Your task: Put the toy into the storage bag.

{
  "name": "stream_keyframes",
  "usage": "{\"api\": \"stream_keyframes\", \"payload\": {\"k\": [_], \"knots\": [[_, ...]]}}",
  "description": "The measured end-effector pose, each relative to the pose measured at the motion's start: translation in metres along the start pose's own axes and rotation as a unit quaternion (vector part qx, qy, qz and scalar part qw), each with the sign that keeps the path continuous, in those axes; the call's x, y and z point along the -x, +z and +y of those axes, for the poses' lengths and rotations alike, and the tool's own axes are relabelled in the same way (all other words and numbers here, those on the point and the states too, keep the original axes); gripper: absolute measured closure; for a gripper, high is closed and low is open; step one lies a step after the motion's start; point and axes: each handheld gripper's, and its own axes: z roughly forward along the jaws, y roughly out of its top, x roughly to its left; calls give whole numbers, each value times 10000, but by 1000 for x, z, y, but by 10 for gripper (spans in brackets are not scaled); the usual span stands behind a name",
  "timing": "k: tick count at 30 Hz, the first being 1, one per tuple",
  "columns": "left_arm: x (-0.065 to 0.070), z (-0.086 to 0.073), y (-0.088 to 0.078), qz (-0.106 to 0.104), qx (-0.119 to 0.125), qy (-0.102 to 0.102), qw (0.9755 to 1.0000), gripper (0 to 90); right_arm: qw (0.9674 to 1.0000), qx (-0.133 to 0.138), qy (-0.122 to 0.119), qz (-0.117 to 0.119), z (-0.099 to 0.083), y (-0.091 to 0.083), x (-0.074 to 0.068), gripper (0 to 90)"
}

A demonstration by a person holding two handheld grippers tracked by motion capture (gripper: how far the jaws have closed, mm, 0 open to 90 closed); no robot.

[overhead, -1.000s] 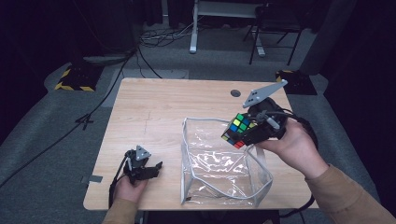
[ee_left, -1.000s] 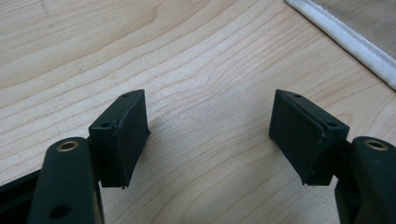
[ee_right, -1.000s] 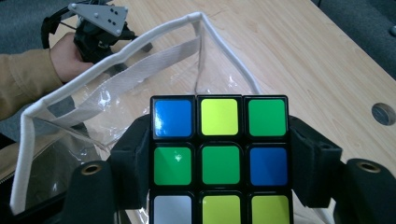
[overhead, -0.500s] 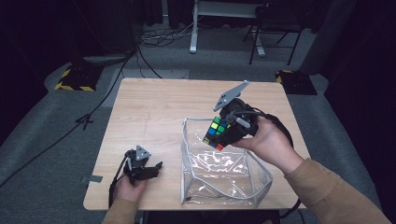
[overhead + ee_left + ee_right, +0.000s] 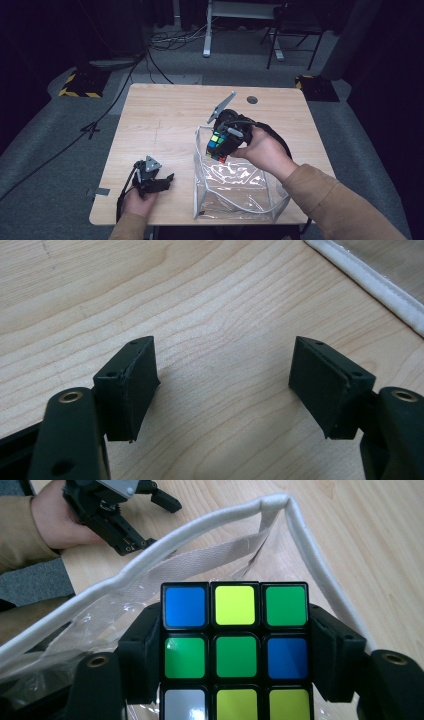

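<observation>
Since a second ago the right tongs [image 5: 223, 143] have swung from the bench's three o'clock side toward its centre and dipped, carrying the puzzle cube [image 5: 217, 145] with them; the left tongs [image 5: 159, 183] have kept their place near the seven o'clock corner of the bench [image 5: 165, 115].

Right tongs: pinching the puzzle cube, one pad flat on each of two opposite faces, as the right gripper view shows [image 5: 235, 650]. The cube now hangs just above the open mouth of the clear bag [image 5: 235, 187], over its eleven o'clock corner, not yet inside. In that same view the bag's white rim [image 5: 200, 555] arcs beyond the cube at twelve o'clock.

Left tongs: spread wide and holding nothing, resting low over bare wood, with the bag's white edge [image 5: 370, 277] at their one o'clock.

By my reading the cube is light, rigid and smooth-sided plastic, so it should sit firm only while gripped squarely across flat faces, as it is now; a grip on corners or edges could let it twist or slip. Its layers may also turn under uneven pressure. The bag looks soft and floppy, its film likely to buckle, so the stitched rim seems the best place for the free tongs to steady it.
</observation>
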Motion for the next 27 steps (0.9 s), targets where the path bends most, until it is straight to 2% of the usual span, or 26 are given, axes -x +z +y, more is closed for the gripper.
{"api": "stream_keyframes", "payload": {"k": [3,6,7,12,16,22,27], "knots": [[0,0,0,4,9,12,10000,277,9999,-101,107,-46,0,10,1,339],[0,0,0,6,6,15,10000,276,9998,-154,94,33,0,21,1,339],[0,0,0,4,4,14,10000,276,9997,-156,155,67,0,24,0,339],[0,0,0,-2,6,8,10000,276,9994,-323,120,32,-4,41,1,339],[0,0,0,4,4,15,10000,276,9985,-500,217,48,-9,56,2,339],[0,0,0,-2,-6,15,10000,276,9979,-620,172,82,-13,70,2,339],[0,0,0,1,-5,15,10000,276,9972,-718,219,29,-11,73,0,339]]}}
